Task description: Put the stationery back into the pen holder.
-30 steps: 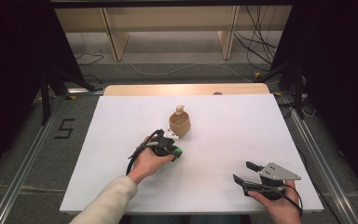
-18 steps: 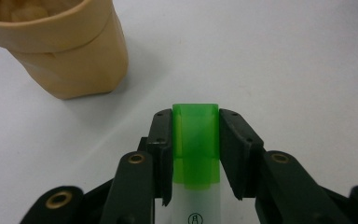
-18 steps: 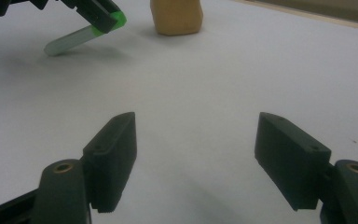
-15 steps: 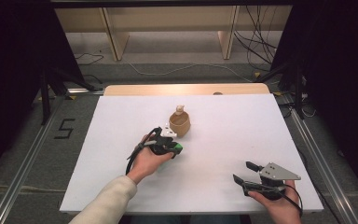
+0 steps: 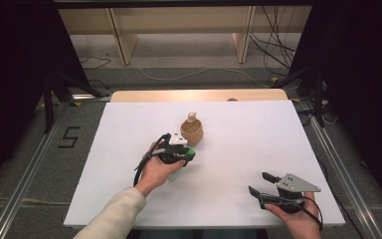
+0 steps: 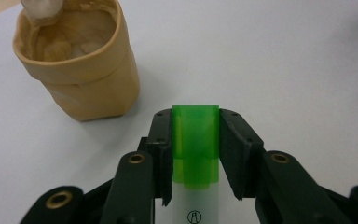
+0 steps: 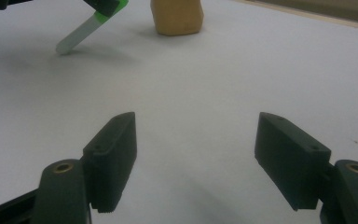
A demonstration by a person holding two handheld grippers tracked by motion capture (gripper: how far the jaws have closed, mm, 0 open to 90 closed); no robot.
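My left gripper (image 5: pixel 188 153) is shut on the green cap (image 6: pixel 196 140) of a white marker-like tube (image 6: pixel 193 212), just in front of a tan rolled-top pouch (image 5: pixel 192 132). In the right gripper view the tube (image 7: pixel 81 32) slants down and its white end touches the table. The pouch (image 6: pixel 81 79) stands upright with a white item (image 6: pixel 39 7) sticking out of its top. My right gripper (image 5: pixel 262 185) is open near the table's front right, with nothing between its jaws (image 7: pixel 196 158).
The white table top (image 5: pixel 258 129) has a wooden strip (image 5: pixel 199 95) along its far edge. Metal rails (image 5: pixel 331 159) run along both sides. Shelf legs and cables lie on the floor beyond.
The left gripper with the tube has shifted only very slightly near the pouch. The right gripper has stayed still and open.
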